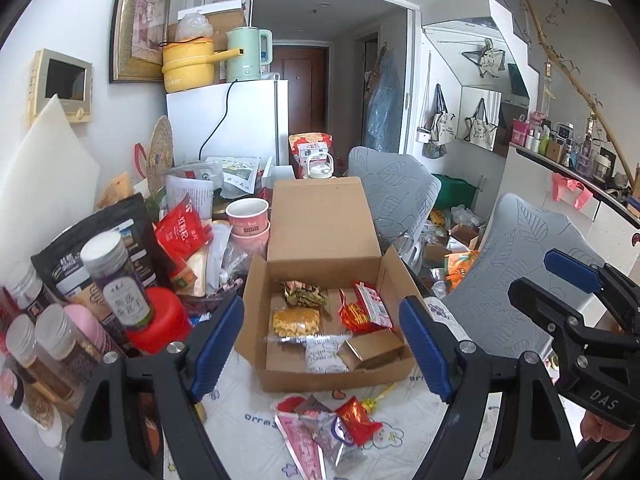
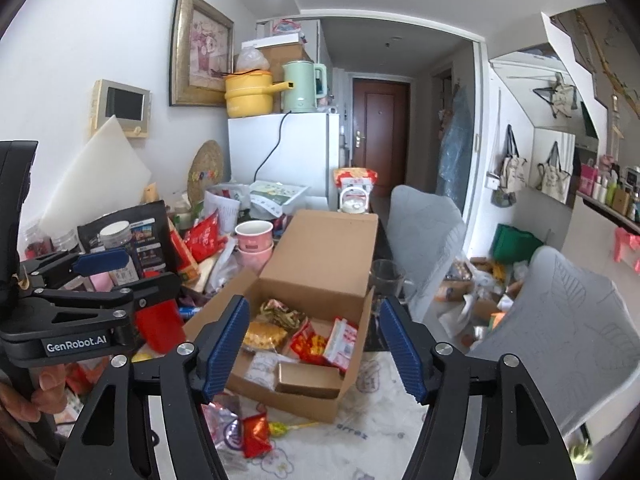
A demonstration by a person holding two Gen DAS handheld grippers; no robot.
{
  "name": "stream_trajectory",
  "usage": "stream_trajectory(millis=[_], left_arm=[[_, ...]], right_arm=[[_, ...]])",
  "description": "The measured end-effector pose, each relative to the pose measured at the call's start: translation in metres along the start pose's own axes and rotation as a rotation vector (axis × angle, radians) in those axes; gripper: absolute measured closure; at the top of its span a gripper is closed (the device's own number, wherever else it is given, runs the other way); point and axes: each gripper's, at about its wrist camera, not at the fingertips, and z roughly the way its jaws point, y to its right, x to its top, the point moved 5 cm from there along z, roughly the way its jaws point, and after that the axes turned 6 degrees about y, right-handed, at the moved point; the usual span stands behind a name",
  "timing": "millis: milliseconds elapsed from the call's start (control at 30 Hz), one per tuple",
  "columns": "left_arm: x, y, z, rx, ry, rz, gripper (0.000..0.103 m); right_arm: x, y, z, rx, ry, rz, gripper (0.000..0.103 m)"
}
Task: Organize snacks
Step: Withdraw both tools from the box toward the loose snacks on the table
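An open cardboard box [image 1: 324, 216] stands on the patterned tablecloth, lid flap up. Inside lie a waffle pack [image 1: 296, 320], red packets [image 1: 368, 308], a white packet [image 1: 324, 356] and a small brown carton [image 1: 372, 348]. Loose snacks [image 1: 332, 428] lie in front of the box, among them a red packet [image 1: 356, 420] and a yellow lollipop [image 1: 372, 402]. My left gripper [image 1: 322, 304] hangs open above the near table edge, nothing between its pads. My right gripper [image 2: 314, 302] is open and empty too, to the right of the left one. The box [image 2: 320, 248] and loose snacks [image 2: 256, 432] show beyond it.
Jars [image 1: 116, 276], a red container [image 1: 164, 320], bags and pink cups [image 1: 248, 216] crowd the table's left side. Two grey chairs [image 1: 396, 192] [image 1: 520, 272] stand to the right, with clutter on the floor between them. A glass cup [image 2: 386, 276] sits right of the box.
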Motion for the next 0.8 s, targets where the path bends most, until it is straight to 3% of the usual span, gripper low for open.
stream_trajectory(millis=[400, 800], left_arm=[[-0.058, 0.007, -0.034, -0.042, -0.054, 0.021, 0.023], [-0.118, 0.009, -0.031, -0.059, -0.159, 0.031, 0.023]], right_arm=[[-0.059, -0.008, -0.031, -0.018, -0.042, 0.034, 0.035], [-0.115, -0.01, -0.04, -0.022, -0.108, 0.068, 0.035]])
